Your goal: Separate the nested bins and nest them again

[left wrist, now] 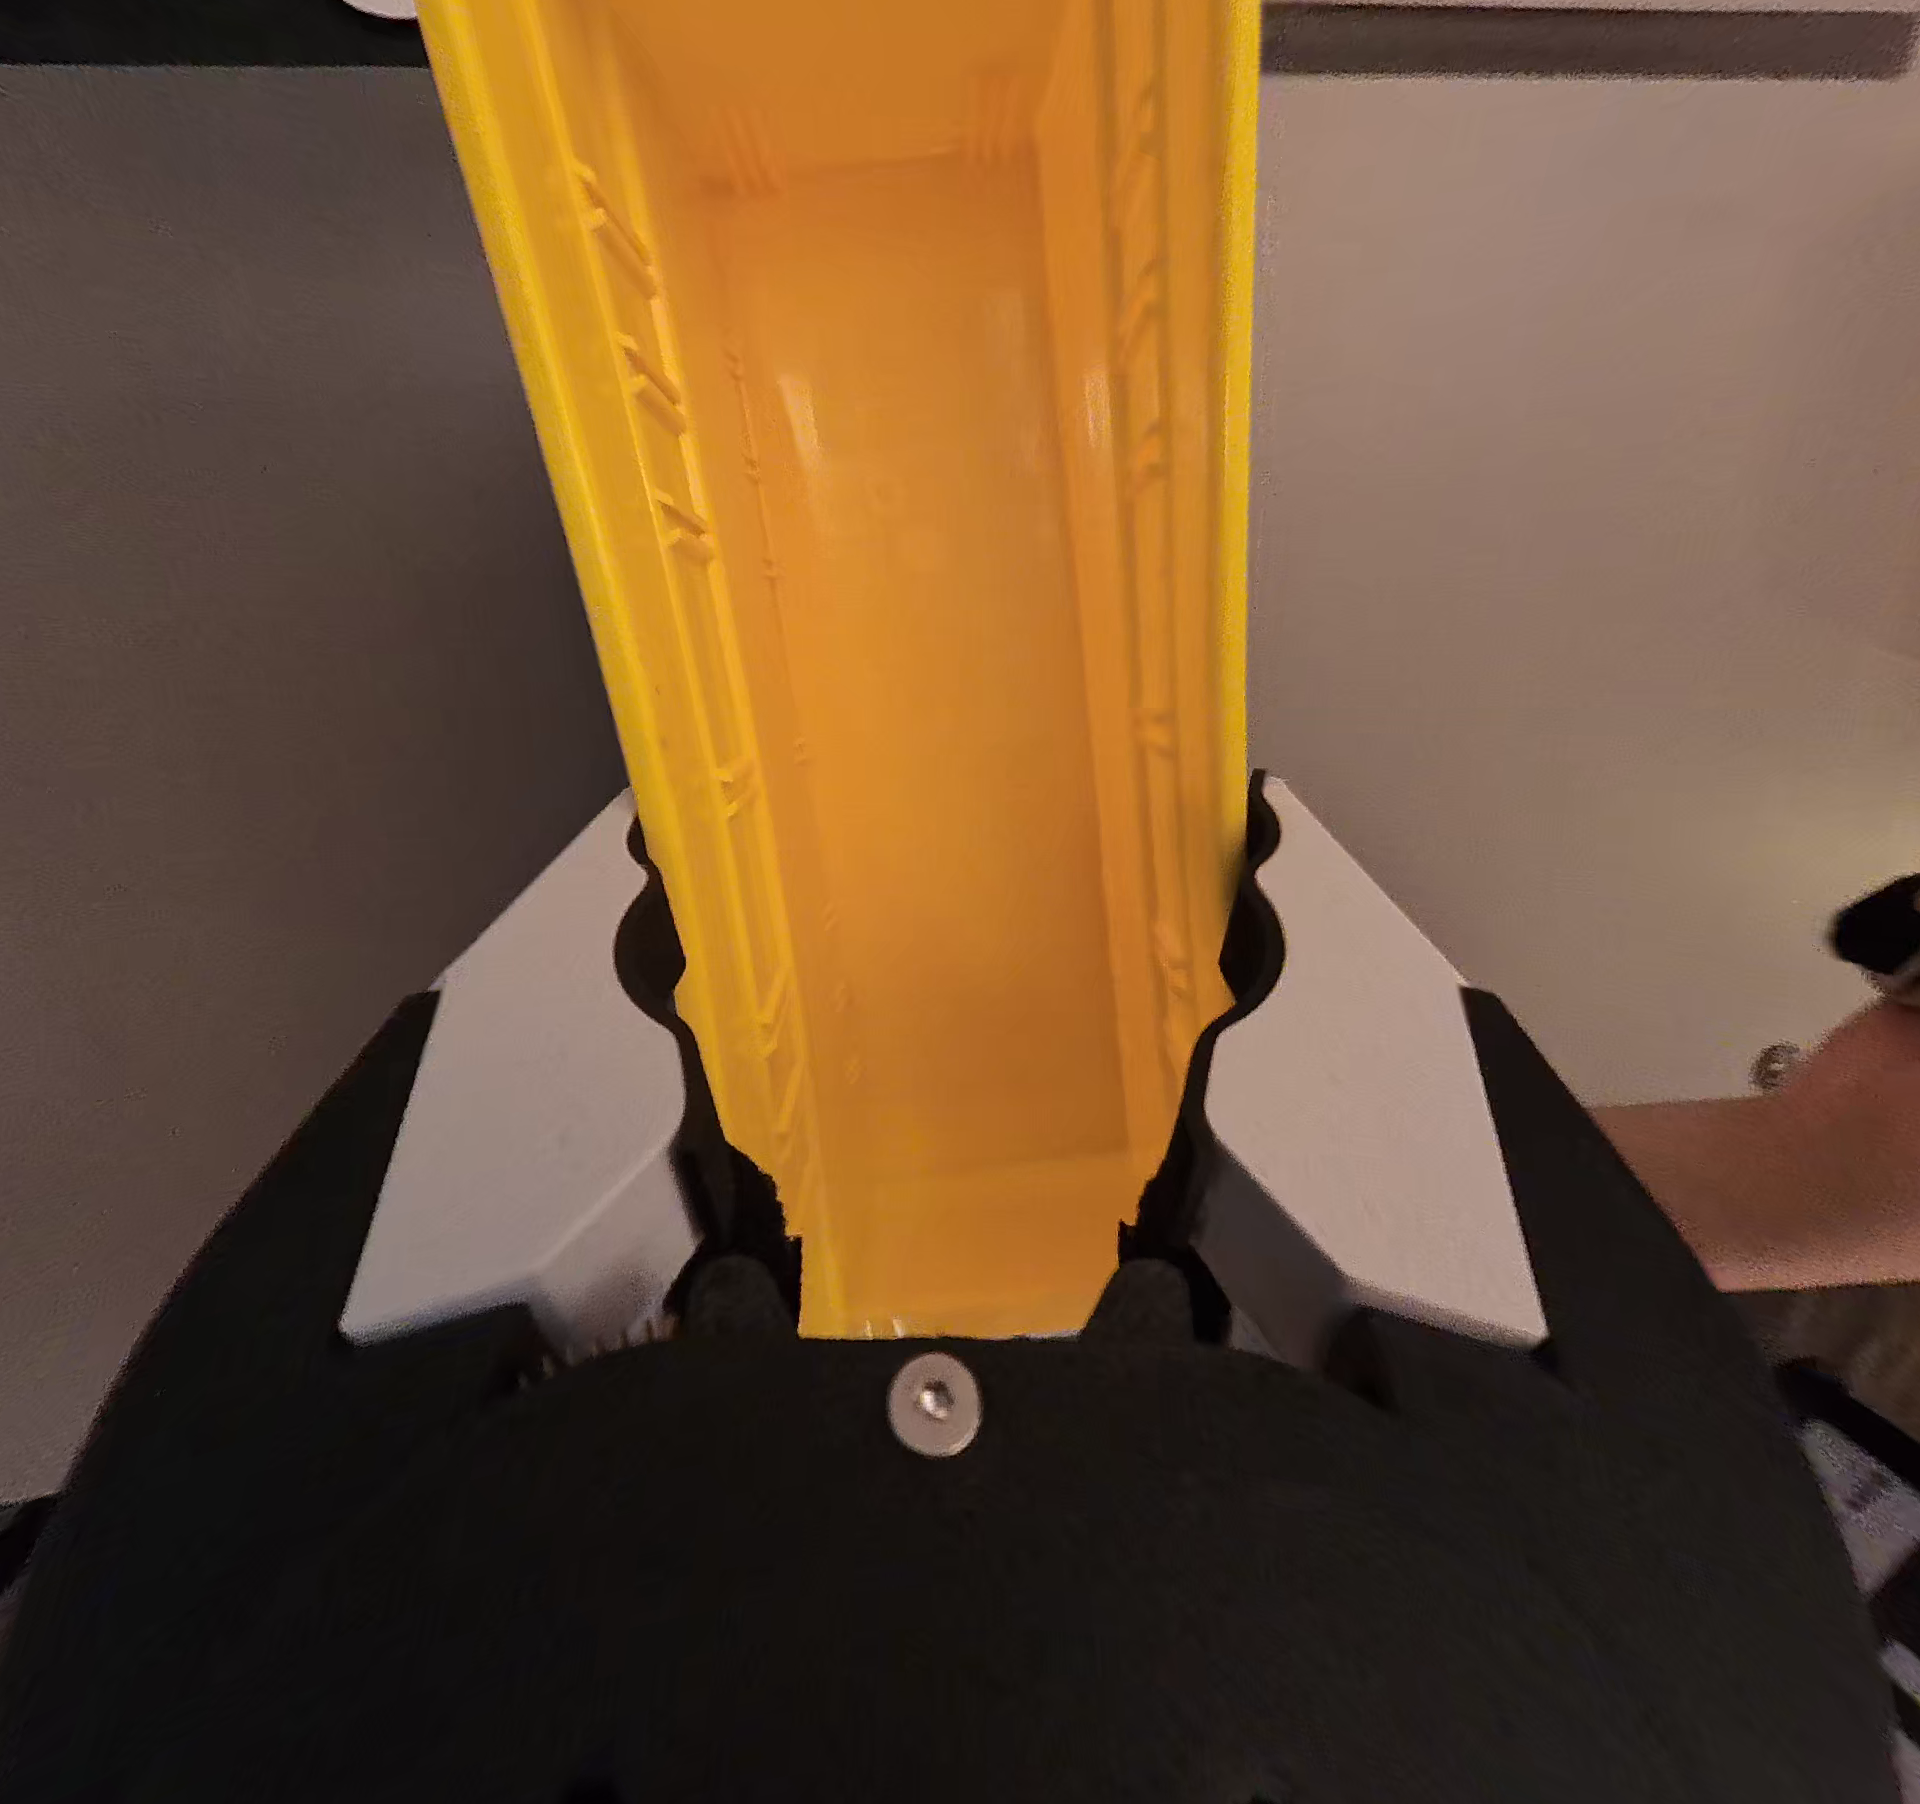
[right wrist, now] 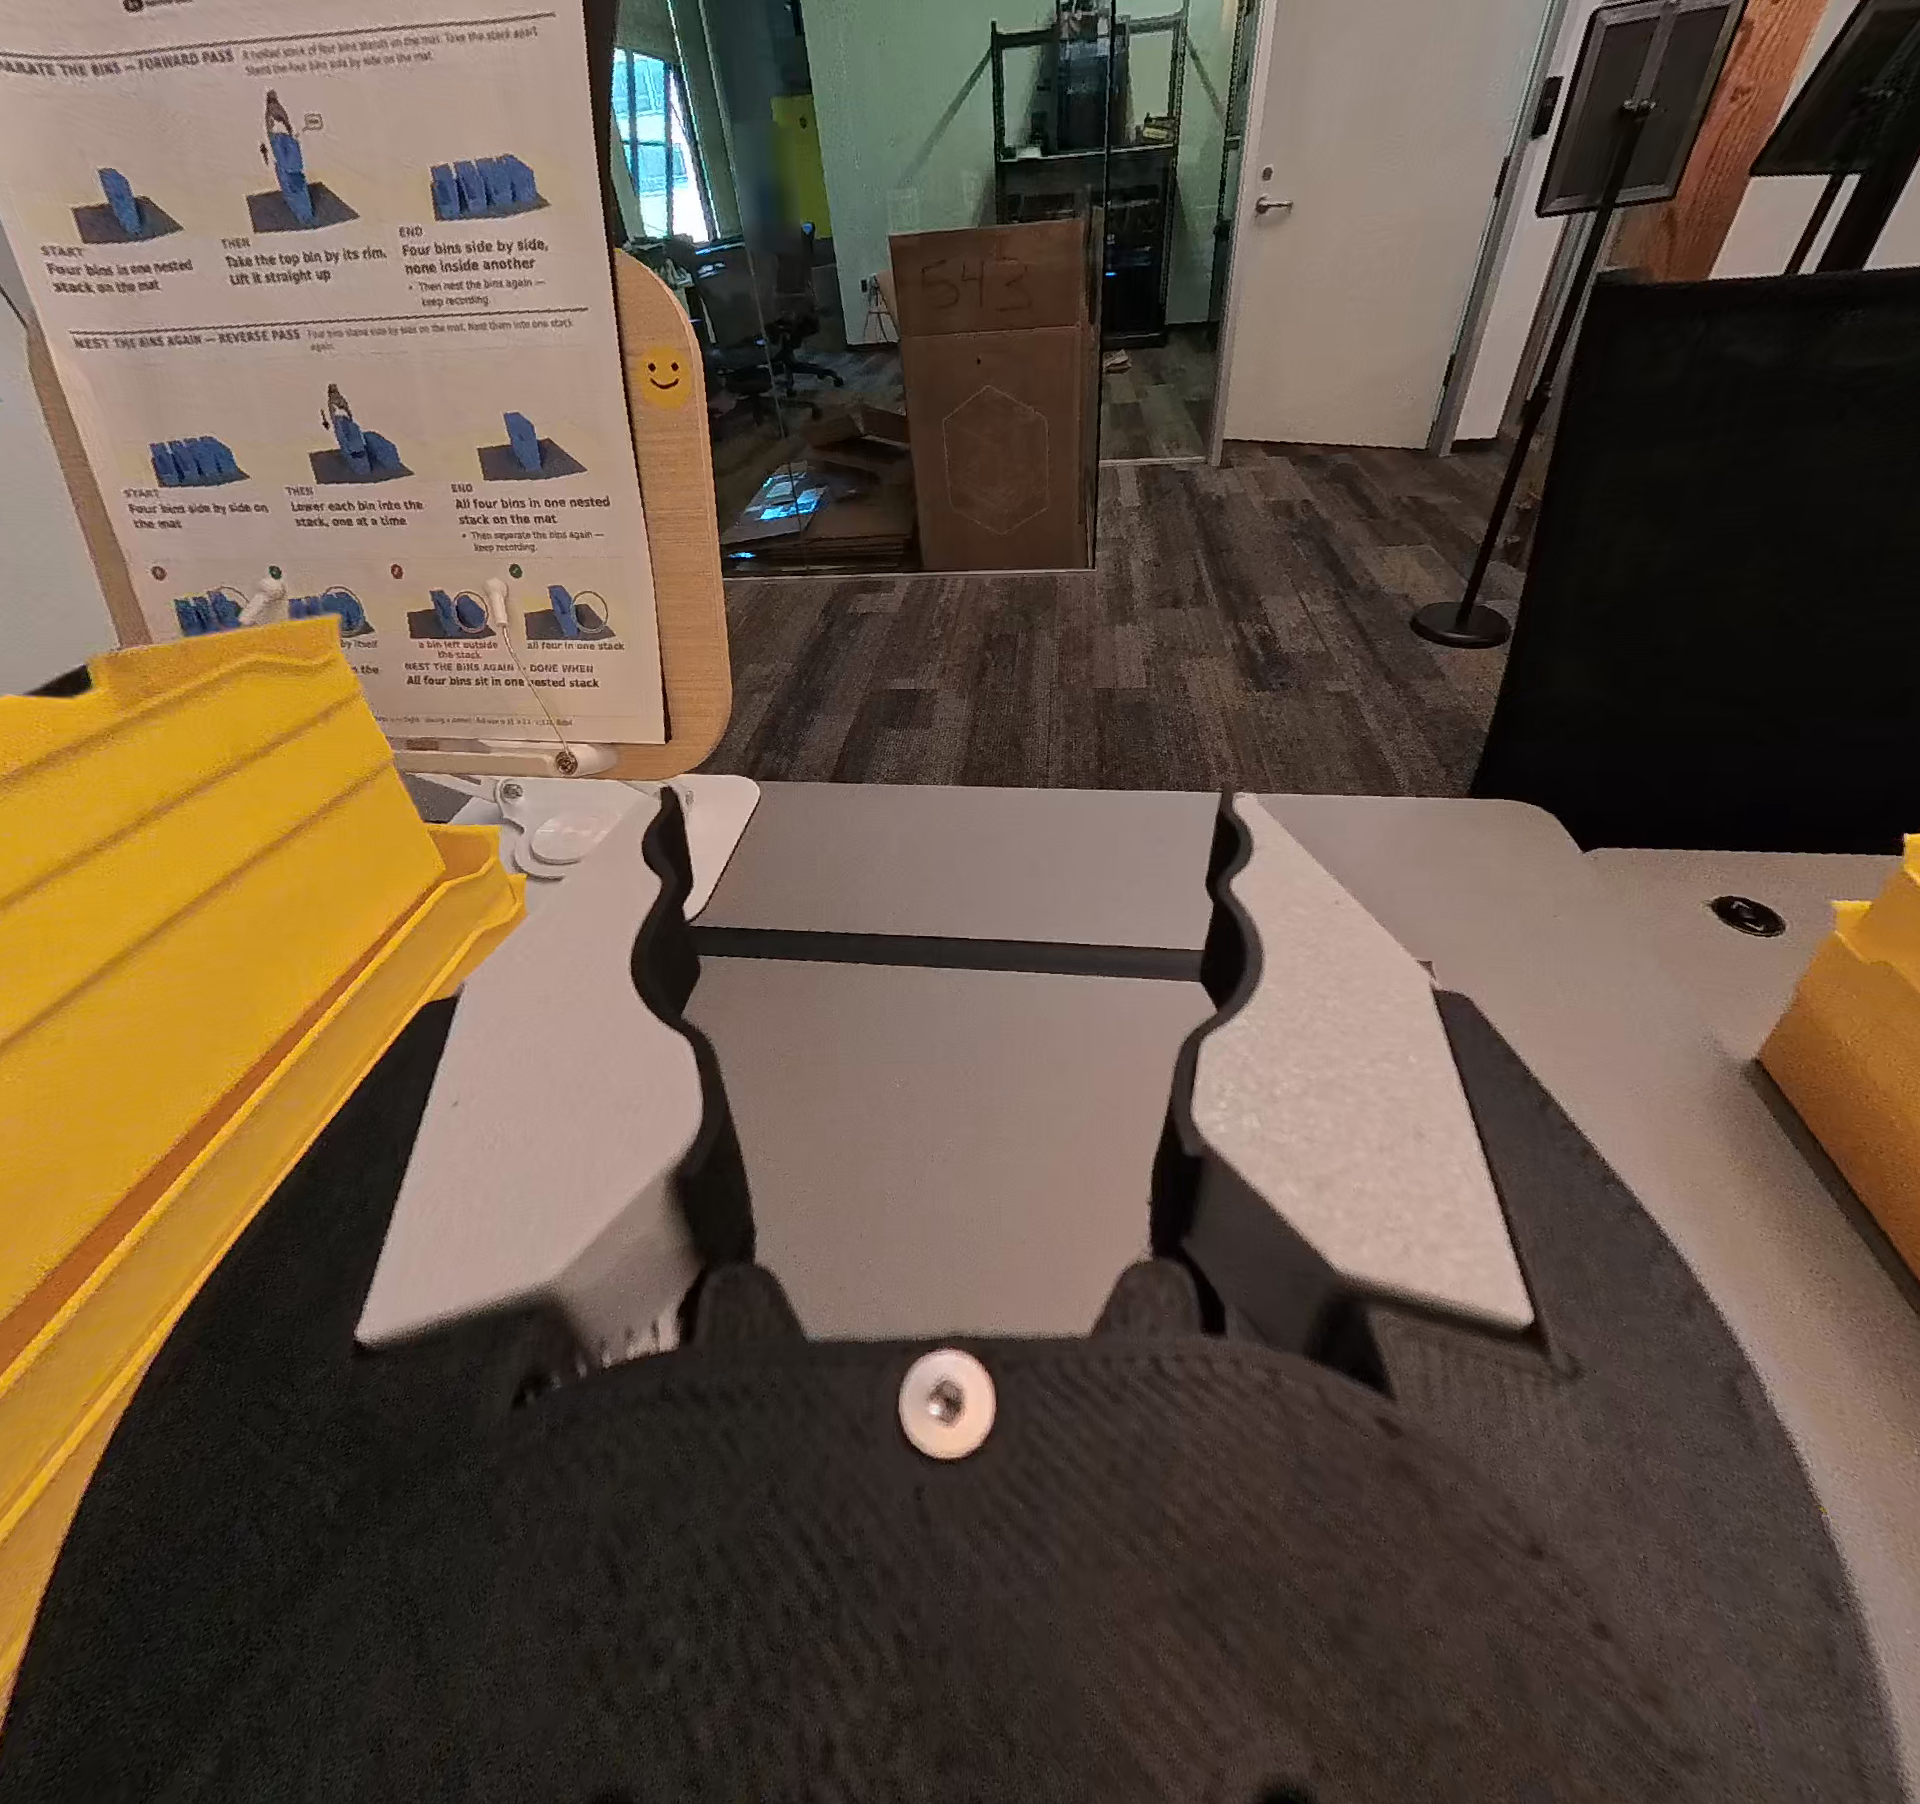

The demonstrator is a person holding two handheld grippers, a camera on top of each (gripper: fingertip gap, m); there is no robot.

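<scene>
Your left tool (left wrist: 940, 881) is clamped across the width of a long yellow ribbed plastic bin (left wrist: 914, 559); both black wavy pads (left wrist: 1252, 913) bear on the outer side walls near the lower centre of the left wrist view, and the bin's open interior runs up to the top edge of the frame, above the grey counter (left wrist: 260, 507). Your right tool (right wrist: 951, 902) stands with its fingers wide apart on nothing; only the grey counter (right wrist: 935, 1131) shows between them in the middle of the right wrist view. Two further yellow bins sit at the left edge of that view, one tilted inside the other (right wrist: 187, 871), and part of another yellow bin (right wrist: 1860, 1027) shows at the right edge. Which step is in hand cannot be read with certainty; the held bin is judged to be in transfer. Keep the grip square on both walls, hold the bin level along its length, and align rim with rim before lowering so the ribs do not catch. Use the free right tool to steady the receiving bin. A printed instruction sheet (right wrist: 312, 300) with blue diagrams stands on a wooden board at upper left; its wording is not reproduced here. A cardboard box (right wrist: 997, 404) in the background carries handwritten marks.
</scene>
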